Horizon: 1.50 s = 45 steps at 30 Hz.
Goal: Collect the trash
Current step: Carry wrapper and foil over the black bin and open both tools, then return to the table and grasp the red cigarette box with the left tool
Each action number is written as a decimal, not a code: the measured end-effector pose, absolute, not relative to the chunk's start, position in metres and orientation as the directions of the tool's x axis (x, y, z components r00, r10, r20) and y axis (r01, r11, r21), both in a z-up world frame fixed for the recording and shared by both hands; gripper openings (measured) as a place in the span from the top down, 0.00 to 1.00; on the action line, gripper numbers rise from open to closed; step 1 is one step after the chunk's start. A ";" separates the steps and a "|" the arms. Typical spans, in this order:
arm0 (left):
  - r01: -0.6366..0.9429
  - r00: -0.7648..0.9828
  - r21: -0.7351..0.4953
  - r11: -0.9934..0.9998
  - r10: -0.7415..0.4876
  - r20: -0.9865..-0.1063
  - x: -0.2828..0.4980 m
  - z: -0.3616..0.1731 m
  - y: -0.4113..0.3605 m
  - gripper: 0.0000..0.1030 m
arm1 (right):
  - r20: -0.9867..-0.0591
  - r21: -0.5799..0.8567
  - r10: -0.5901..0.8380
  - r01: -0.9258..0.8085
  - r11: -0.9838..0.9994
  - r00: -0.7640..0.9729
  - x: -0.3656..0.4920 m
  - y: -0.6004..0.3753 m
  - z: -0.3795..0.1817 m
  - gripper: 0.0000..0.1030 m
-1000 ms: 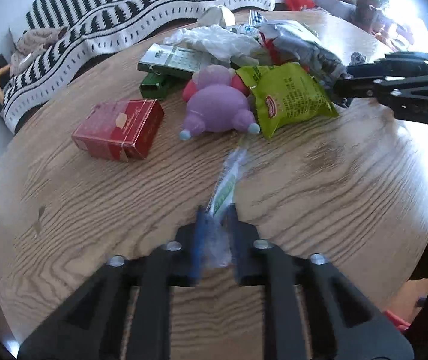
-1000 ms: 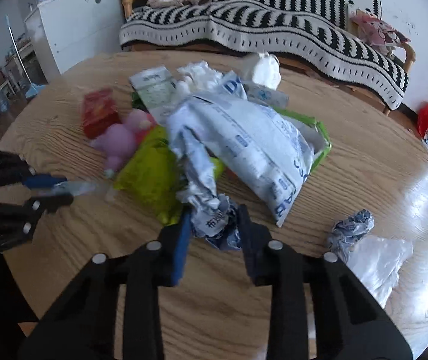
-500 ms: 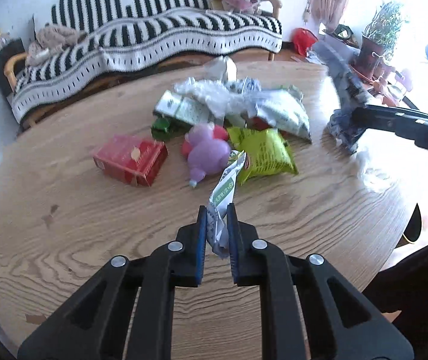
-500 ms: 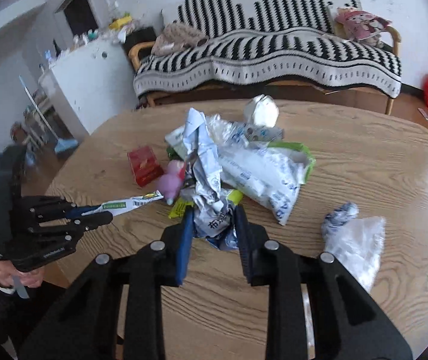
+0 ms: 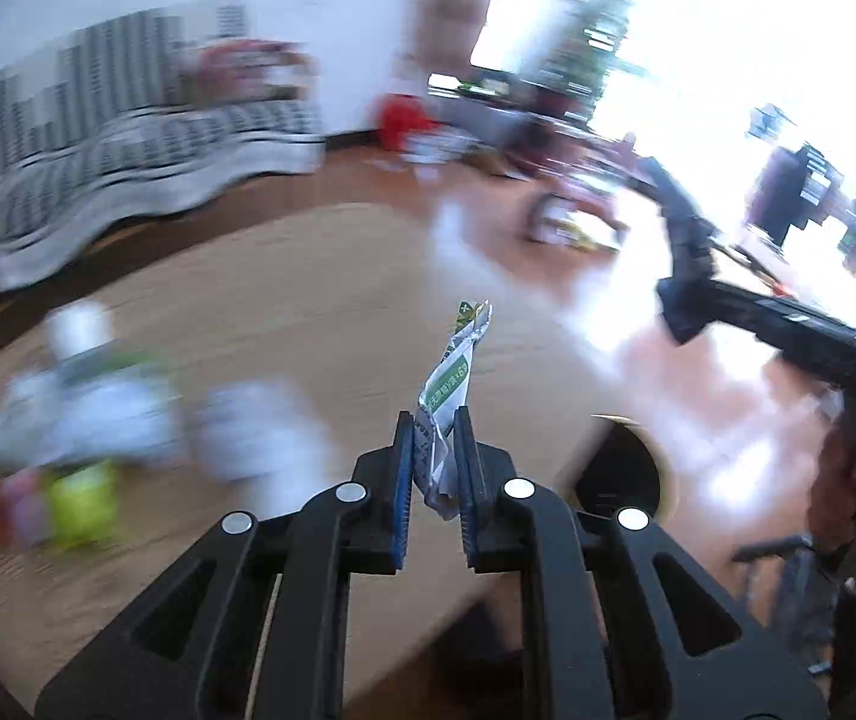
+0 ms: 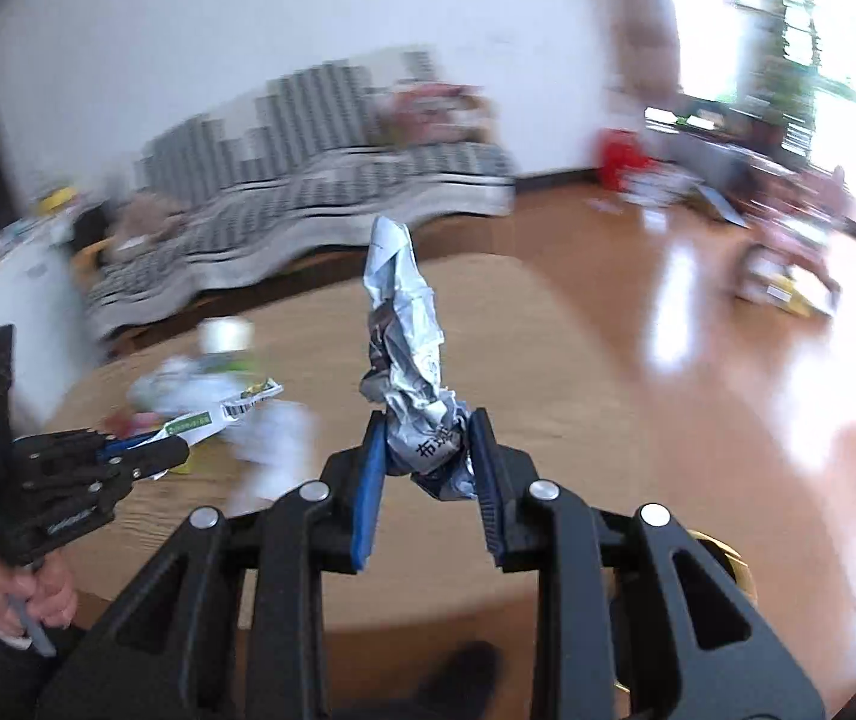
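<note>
Left gripper [image 5: 433,468] is clenched on a thin wrapper [image 5: 450,387]; right gripper [image 6: 428,468] grasps a crumpled foil bag [image 6: 407,324]. Both pieces stand lengthwise ahead of their jaws. A dark round opening, probably the bin [image 5: 619,471], lies low right of the left gripper, beyond the table [image 5: 320,312] edge.

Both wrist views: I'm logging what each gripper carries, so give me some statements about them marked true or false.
1. The left gripper is shut on a narrow green-and-white wrapper. True.
2. The right gripper is empty. False: it is shut on a crumpled silver bag.
3. More litter lies on the wooden table. True.
4. The silver bag hangs downward from the jaws. False: it sticks out past the fingertips, in front of the striped sofa.
</note>
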<state>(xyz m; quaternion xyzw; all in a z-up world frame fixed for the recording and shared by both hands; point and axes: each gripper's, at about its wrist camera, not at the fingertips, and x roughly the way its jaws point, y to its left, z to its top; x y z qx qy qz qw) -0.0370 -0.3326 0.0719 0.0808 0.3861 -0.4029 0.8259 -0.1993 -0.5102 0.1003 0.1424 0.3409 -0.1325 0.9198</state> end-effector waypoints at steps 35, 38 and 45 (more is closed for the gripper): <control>0.858 0.009 -0.194 0.476 -0.391 -0.920 -0.129 -0.165 -0.648 0.30 | -0.907 0.254 -0.103 0.726 0.639 0.407 -0.322 -0.726 -0.127 0.25; 0.860 0.036 -0.183 0.476 -0.414 -0.910 -0.129 -0.155 -0.643 0.28 | -0.901 0.256 -0.116 0.729 0.634 0.417 -0.324 -0.726 -0.113 0.25; 0.827 0.054 -0.240 0.509 -0.496 -0.867 -0.106 -0.076 -0.603 0.22 | -0.834 0.219 -0.224 0.675 0.705 0.505 -0.300 -0.685 -0.028 0.24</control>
